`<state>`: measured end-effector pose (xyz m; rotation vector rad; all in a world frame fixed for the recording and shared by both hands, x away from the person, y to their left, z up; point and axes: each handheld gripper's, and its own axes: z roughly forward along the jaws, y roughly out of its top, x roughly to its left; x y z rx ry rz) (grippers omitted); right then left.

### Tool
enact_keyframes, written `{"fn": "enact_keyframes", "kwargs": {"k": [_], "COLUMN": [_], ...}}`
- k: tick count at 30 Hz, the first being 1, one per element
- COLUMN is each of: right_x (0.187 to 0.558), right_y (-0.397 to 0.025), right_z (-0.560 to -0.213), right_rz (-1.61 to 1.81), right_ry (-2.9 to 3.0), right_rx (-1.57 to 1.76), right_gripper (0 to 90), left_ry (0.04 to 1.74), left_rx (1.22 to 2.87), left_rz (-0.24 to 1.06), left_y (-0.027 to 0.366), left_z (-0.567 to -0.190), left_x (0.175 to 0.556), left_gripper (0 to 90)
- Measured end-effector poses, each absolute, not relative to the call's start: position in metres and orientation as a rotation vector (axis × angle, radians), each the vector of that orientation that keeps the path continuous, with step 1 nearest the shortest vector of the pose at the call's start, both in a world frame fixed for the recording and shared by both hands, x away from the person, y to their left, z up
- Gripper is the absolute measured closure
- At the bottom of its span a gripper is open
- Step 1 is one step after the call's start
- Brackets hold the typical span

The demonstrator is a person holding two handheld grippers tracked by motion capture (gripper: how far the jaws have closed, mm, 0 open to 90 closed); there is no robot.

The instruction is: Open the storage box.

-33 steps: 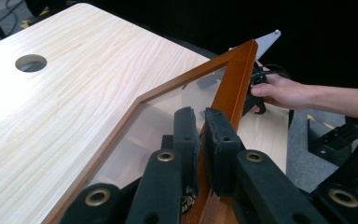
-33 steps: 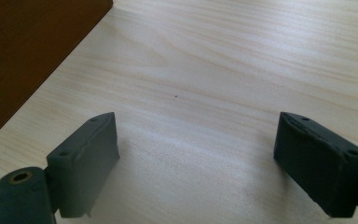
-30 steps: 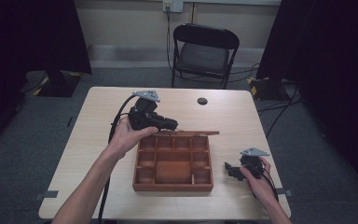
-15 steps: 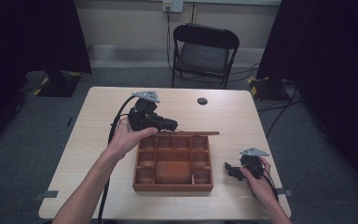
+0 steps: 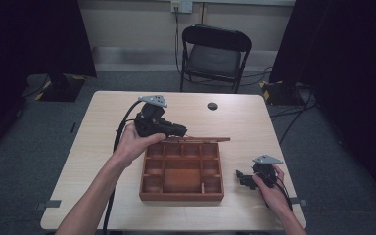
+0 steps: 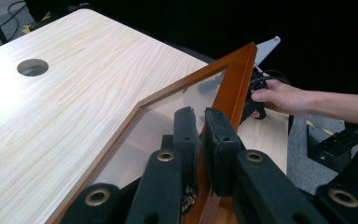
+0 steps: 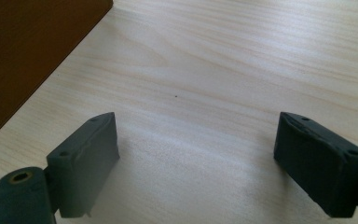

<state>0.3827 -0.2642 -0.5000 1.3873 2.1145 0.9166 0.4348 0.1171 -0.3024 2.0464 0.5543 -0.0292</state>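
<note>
A brown wooden box (image 5: 182, 171) with several compartments sits at the table's middle front. Its glass-paned lid (image 5: 197, 140) stands raised on edge along the box's far side. My left gripper (image 5: 176, 131) is shut on the lid's wooden frame (image 6: 235, 88); in the left gripper view the jaws (image 6: 199, 123) pinch the frame, with the glass pane (image 6: 163, 126) beside them. My right gripper (image 5: 240, 177) rests low on the table to the right of the box. Its jaws (image 7: 196, 158) stand wide open over bare wood, with the box's side wall (image 7: 28, 51) to their left.
The light wooden table (image 5: 103, 147) has a round cable hole (image 5: 212, 105) near its far edge. A black folding chair (image 5: 214, 54) stands behind the table. The right hand and its gripper (image 6: 263, 84) appear beyond the lid in the left gripper view.
</note>
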Motion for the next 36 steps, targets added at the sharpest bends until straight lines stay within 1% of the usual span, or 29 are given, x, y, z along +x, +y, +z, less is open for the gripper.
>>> {"fn": "enact_keyframes", "kwargs": {"k": [36], "right_x": [0.3827], "right_y": [-0.2642], "right_z": [-0.5000], "right_rz": [0.917], "right_ry": [2.115], "right_rx": [1.388], "right_gripper": [12.8], "left_ry": [0.548], "left_rx": [2.041], "left_rz": [-0.033], "left_y": [0.1173], "left_z": [-0.3027], "left_x": [0.4356], "left_gripper": [83.8]}}
